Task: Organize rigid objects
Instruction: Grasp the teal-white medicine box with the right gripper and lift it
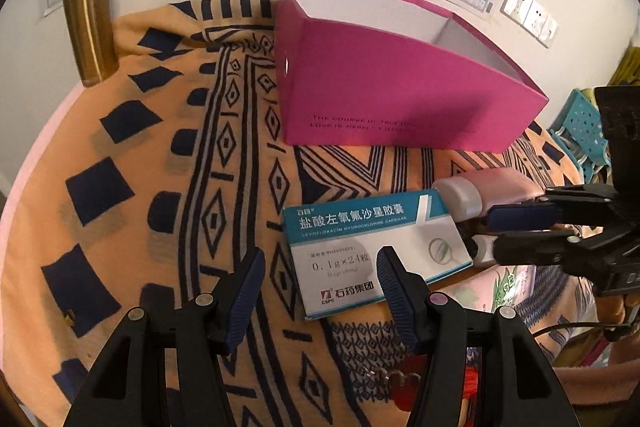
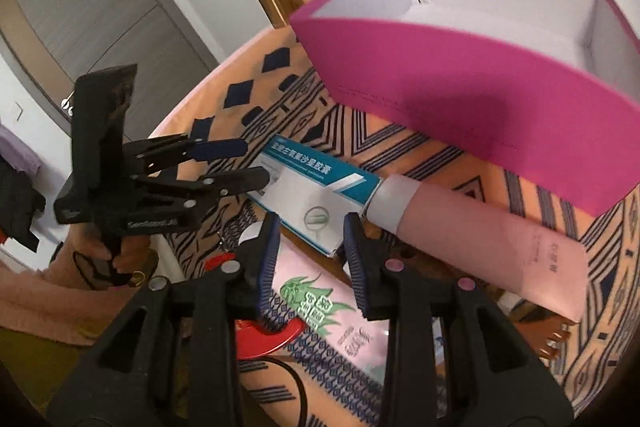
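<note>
A white and teal medicine box (image 1: 376,251) (image 2: 308,187) lies flat on the orange patterned cloth (image 1: 160,155). My left gripper (image 1: 320,267) hovers open over the box's left end, and its pads touch nothing. My right gripper (image 2: 313,227) is open above the box's near corner; from the left wrist view, the right gripper (image 1: 492,233) comes in from the right. A pink tube (image 2: 480,239) (image 1: 504,183) with a white cap lies beside the box. Behind them stands an open magenta box (image 1: 400,95) (image 2: 460,87) with white compartments.
A gold tumbler (image 1: 90,19) stands at the back left by the wall. A pink tissue pack (image 2: 320,311), a red object (image 2: 264,341) and keys lie near the table's front edge. A hand holds the left gripper (image 2: 252,163).
</note>
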The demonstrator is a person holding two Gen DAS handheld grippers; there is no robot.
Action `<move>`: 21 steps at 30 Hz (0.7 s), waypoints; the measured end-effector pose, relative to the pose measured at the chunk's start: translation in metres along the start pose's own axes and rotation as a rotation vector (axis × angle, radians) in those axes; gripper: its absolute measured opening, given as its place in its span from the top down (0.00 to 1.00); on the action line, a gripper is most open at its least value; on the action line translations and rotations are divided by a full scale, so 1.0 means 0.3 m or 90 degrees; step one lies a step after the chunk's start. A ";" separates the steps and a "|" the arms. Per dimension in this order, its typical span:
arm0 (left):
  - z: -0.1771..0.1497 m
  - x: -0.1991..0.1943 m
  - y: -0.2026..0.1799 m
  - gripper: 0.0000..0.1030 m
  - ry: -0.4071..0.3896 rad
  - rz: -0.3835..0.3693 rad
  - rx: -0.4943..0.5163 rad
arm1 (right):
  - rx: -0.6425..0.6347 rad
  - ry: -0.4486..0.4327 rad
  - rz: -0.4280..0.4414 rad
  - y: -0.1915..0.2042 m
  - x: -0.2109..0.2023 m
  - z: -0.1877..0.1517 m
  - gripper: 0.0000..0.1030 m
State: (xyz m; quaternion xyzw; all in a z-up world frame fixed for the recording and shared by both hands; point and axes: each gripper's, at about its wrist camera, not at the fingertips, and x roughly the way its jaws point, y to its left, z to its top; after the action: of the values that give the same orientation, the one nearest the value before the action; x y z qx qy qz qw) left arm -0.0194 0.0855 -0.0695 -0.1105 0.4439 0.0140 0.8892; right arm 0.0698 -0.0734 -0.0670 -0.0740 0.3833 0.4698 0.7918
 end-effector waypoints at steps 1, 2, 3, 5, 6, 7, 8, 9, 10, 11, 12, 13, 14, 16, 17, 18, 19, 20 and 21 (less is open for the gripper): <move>-0.001 0.002 0.000 0.43 0.002 -0.002 0.000 | 0.002 0.008 -0.002 -0.002 0.017 0.000 0.66; -0.001 0.005 0.001 0.43 0.003 -0.003 0.000 | 0.003 0.013 -0.003 -0.005 0.023 -0.002 0.66; -0.003 0.008 0.003 0.43 0.005 -0.007 -0.002 | 0.007 0.018 -0.004 -0.007 0.031 -0.004 0.66; -0.004 0.014 0.006 0.43 0.008 -0.012 -0.005 | 0.016 0.026 -0.011 -0.013 0.048 -0.004 0.65; -0.006 0.017 0.009 0.43 0.011 -0.015 -0.008 | 0.021 0.030 -0.018 -0.017 0.057 -0.002 0.65; -0.008 0.021 0.010 0.43 0.012 -0.019 -0.010 | 0.026 0.034 -0.023 -0.020 0.065 0.000 0.65; -0.009 0.023 0.011 0.43 0.012 -0.022 -0.011 | 0.031 0.037 -0.030 -0.026 0.074 0.002 0.65; -0.010 0.023 0.013 0.43 0.012 -0.026 -0.012 | 0.035 0.039 -0.033 -0.031 0.082 0.004 0.65; -0.010 0.024 0.015 0.43 0.012 -0.030 -0.015 | 0.038 0.041 -0.034 -0.035 0.089 0.005 0.65; -0.010 0.025 0.015 0.43 0.013 -0.032 -0.016 | 0.038 0.043 -0.034 -0.036 0.096 0.006 0.65; -0.010 0.026 0.018 0.43 0.014 -0.036 -0.017 | 0.040 0.045 -0.036 -0.037 0.103 0.006 0.65; -0.012 0.028 0.020 0.43 0.016 -0.042 -0.018 | 0.044 0.048 -0.039 -0.041 0.114 0.006 0.65; -0.012 0.029 0.021 0.43 0.017 -0.045 -0.019 | 0.046 0.050 -0.037 -0.042 0.122 0.008 0.65; -0.012 0.031 0.023 0.43 0.019 -0.056 -0.022 | 0.053 0.045 -0.031 -0.045 0.128 0.011 0.64; -0.012 0.032 0.022 0.43 0.021 -0.061 -0.021 | 0.054 0.041 -0.030 -0.045 0.130 0.013 0.64; -0.011 0.033 0.018 0.43 0.020 -0.059 -0.019 | 0.053 0.039 -0.030 -0.043 0.128 0.013 0.64; -0.012 0.032 0.014 0.43 0.020 -0.058 -0.015 | 0.053 0.037 -0.027 -0.042 0.131 0.014 0.64; -0.011 0.031 0.011 0.43 0.020 -0.055 -0.013 | 0.054 0.036 -0.025 -0.041 0.132 0.014 0.62; -0.011 0.029 0.010 0.43 0.019 -0.055 -0.012 | 0.054 0.034 -0.025 -0.040 0.132 0.013 0.62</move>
State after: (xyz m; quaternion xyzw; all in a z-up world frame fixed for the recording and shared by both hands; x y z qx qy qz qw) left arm -0.0171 0.0871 -0.0788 -0.1383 0.4517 -0.0214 0.8811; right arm 0.0921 -0.0508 -0.0941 -0.0605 0.4223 0.4352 0.7929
